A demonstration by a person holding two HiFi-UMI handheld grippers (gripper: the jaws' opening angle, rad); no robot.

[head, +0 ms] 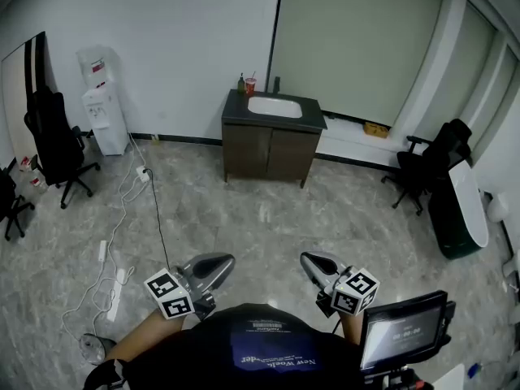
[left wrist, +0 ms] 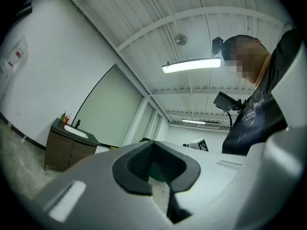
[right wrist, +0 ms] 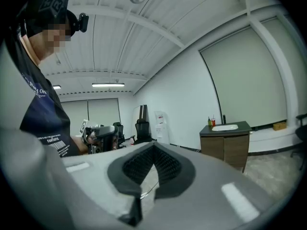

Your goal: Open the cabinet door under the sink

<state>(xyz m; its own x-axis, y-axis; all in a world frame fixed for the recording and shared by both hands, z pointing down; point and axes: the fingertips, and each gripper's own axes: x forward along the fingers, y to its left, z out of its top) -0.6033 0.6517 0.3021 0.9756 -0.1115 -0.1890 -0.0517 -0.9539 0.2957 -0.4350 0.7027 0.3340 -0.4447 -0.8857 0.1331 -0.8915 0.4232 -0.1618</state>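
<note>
Against the far wall stands the dark wood sink cabinet [head: 272,151], its white basin [head: 275,106] set in the top and both doors closed. It also shows small in the left gripper view, the cabinet [left wrist: 62,150] at the left, and in the right gripper view, the cabinet [right wrist: 231,148] at the right. My left gripper [head: 213,268] and right gripper [head: 318,265] hover close to my body, several steps of floor away from the cabinet. Both are shut with nothing held: the left gripper [left wrist: 158,176] and the right gripper [right wrist: 152,174] show their pads meeting.
A bottle and a red cup [head: 249,83] sit on the counter's back left. A water dispenser [head: 104,108] and an office chair [head: 55,140] stand at the left, another chair [head: 426,165] at the right. White cables [head: 122,242] trail over the floor on the left.
</note>
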